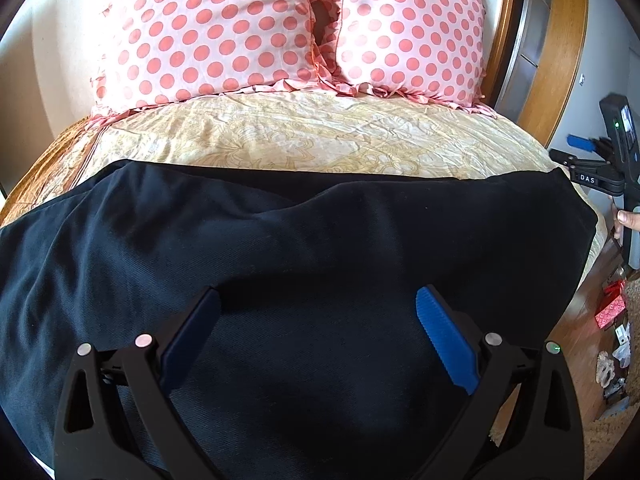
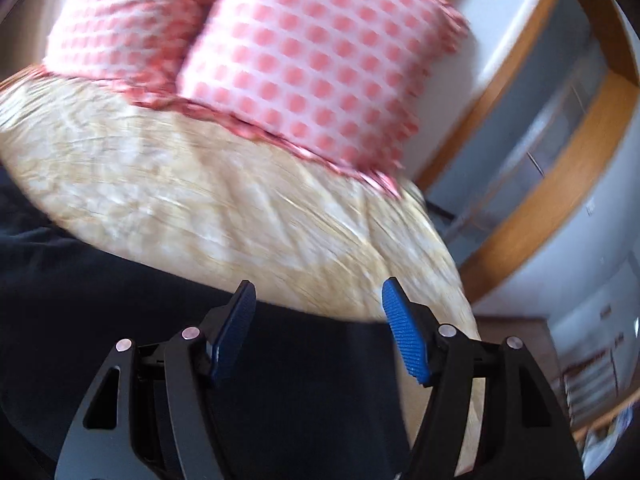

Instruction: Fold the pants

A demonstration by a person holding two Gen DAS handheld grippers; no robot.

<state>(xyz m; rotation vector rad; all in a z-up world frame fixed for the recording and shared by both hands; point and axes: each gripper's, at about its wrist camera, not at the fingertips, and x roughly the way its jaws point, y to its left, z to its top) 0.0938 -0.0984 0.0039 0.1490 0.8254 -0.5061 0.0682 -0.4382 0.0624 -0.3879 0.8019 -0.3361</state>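
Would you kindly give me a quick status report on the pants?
Left gripper open, over the dark pants. Right gripper open, at their far right edge. Pants spread on the bedsheet, unfolded. Polka-dot pillows behind, nothing in the way.

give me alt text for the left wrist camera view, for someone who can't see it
Dark navy pants lie spread across a bed with a cream patterned cover, and the open left gripper hovers over them holding nothing. Two pink polka-dot pillows lean at the head of the bed, and the right gripper shows at the right edge.
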